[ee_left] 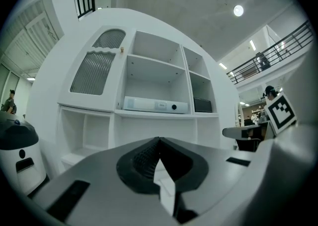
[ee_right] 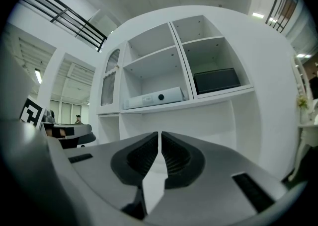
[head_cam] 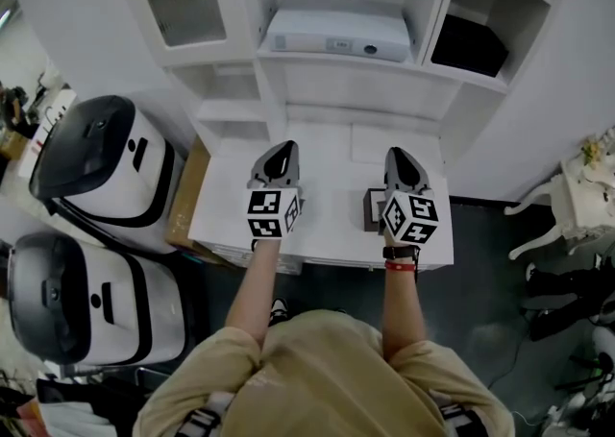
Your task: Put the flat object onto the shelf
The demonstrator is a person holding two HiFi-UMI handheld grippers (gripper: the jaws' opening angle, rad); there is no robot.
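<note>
Head view, flat white box (head_cam: 336, 34) on shelf (head_cam: 327, 60), beyond L gripper (head_cam: 284, 149), R gripper (head_cam: 400, 153), both clenched empty

Left gripper (ee_left: 159, 141): jaws closed together, ribbed pads meeting at the tips, nothing seen between them. Directly ahead stands a white shelf unit (ee_left: 149, 115); a flat white device (ee_left: 156, 105) lies on its middle shelf, a dark box (ee_left: 202, 105) sits in the compartment to the right, and a ribbed-glass door (ee_left: 94, 71) closes the upper left. A white, dark-topped machine (ee_left: 17, 158) stands at the left edge.
</note>
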